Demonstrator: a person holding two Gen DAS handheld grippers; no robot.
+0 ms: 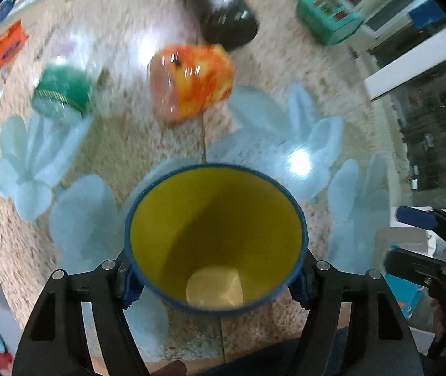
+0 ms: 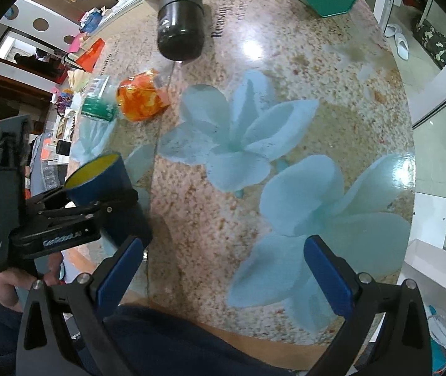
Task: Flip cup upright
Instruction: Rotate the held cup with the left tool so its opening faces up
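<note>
My left gripper [image 1: 216,282] is shut on a blue cup with a yellow inside [image 1: 215,238]. Its mouth faces the left wrist camera, and the cup is tilted above the table. In the right wrist view the same cup [image 2: 103,178] shows at the left, held by the left gripper [image 2: 75,210], mouth pointing up and to the left. My right gripper [image 2: 223,269] is open and empty over the flower-patterned tabletop [image 2: 285,125], apart from the cup. The right gripper [image 1: 423,244] shows at the right edge of the left wrist view.
An orange patterned cup [image 1: 191,78] lies on its side beyond the blue cup. A green-lidded jar [image 1: 61,94] lies to its left. A black cylinder [image 1: 223,12] lies farther back, with a teal box [image 1: 326,15] at the back right. The table edge is near me.
</note>
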